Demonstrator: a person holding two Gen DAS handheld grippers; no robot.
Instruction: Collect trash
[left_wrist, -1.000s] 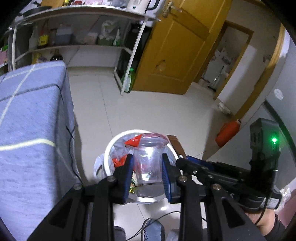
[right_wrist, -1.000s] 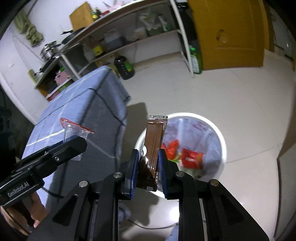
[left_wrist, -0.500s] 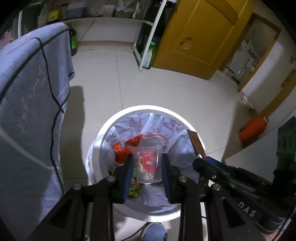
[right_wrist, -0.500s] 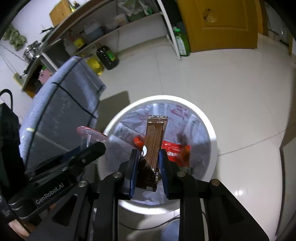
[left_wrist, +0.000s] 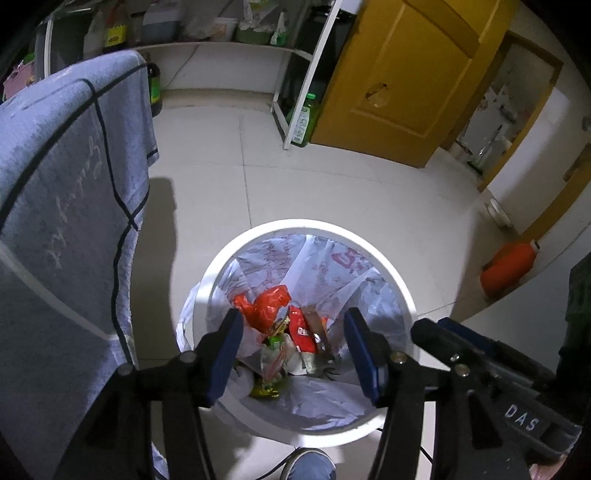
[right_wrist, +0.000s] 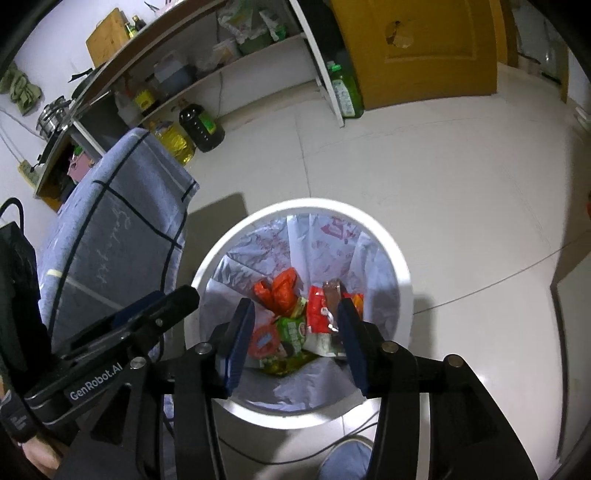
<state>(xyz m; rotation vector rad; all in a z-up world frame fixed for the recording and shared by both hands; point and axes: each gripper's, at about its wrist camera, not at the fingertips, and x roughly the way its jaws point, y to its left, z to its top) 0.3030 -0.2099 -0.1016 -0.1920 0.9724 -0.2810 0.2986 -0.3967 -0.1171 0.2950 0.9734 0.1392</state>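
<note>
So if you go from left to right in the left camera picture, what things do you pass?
Blue cloth → white bin → right gripper → orange bottle.

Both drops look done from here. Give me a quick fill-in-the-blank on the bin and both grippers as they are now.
1. The left gripper hangs over the trash bin with its jaws ____.
2. The right gripper holds ____.
3. The bin's rim is ____ in colour.
4. Among the trash lies a crumpled ____ bag.

Missing words: open; nothing; white; red
</note>
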